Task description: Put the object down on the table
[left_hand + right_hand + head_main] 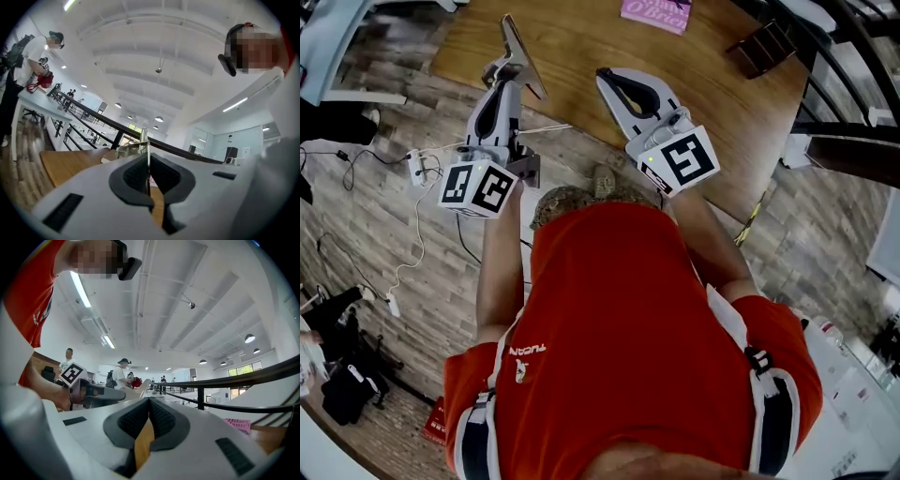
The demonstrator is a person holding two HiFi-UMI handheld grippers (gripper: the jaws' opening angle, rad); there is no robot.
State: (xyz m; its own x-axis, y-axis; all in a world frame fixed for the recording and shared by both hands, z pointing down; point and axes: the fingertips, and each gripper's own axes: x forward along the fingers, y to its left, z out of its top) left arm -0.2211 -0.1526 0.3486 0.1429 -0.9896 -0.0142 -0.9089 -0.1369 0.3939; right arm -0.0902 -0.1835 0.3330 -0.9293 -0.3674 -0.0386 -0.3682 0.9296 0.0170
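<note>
A: Where's the object right now?

B: The left hand-held gripper (pixel 509 71) has it. Its jaws are clamped tight on a flat plate (pixel 523 56), pinched by one margin and standing on edge out past the fingertips. In the head view it sits over the near rim of the desk (pixel 581 37), and I can't tell whether it touches the wood.

A: And the other one?

B: The right hand-held gripper (pixel 609 78) is closed with nothing in it. In its own view the ribbed black pads meet on bare air.

A: What's the plate like?

B: Very thin, rigid, dull grey-tan, maybe metal. Seen edge-on between the pads it's hardly more than a line. The desk is smooth varnished wood with a rounded rim.

A: So what could go wrong?

B: A grip on one edge of a slick sheet gives it leverage to swivel or slide in the pads. Let go while it stands on edge and I'd expect it to topple. Set too near the rim, it could skid off onto the plank floor (pixel 375 112). The pink book (pixel 656 11) and dark wooden piece (pixel 764 47) lie well apart, so they look like no hazard
</note>
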